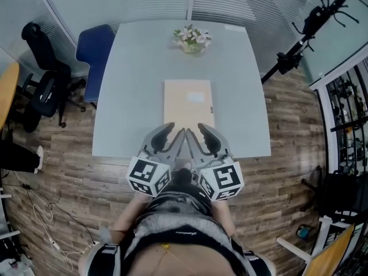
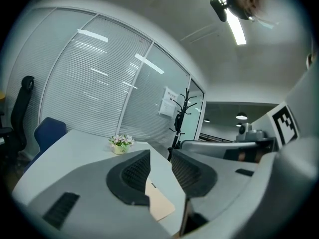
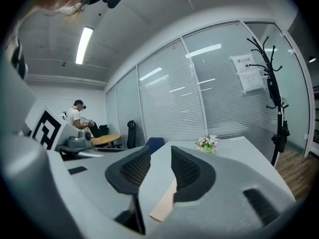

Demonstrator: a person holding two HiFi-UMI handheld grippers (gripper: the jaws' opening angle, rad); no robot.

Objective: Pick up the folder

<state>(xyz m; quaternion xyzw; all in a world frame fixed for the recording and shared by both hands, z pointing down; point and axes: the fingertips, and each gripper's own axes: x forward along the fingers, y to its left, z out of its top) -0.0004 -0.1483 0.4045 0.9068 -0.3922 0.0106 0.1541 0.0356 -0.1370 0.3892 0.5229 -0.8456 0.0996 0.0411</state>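
Jaws of the left gripper (image 1: 172,135) and right gripper (image 1: 200,135) stand narrowly apart, gripping nothing, side by side at the near edge of the pale grey rectangular table (image 1: 132,85); the flat beige card folder (image 1: 188,103) lies just ahead and below, long axis running straight away, about equally near both

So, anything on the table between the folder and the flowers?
Nothing: the table is bare between folder and flowers, per the head view.
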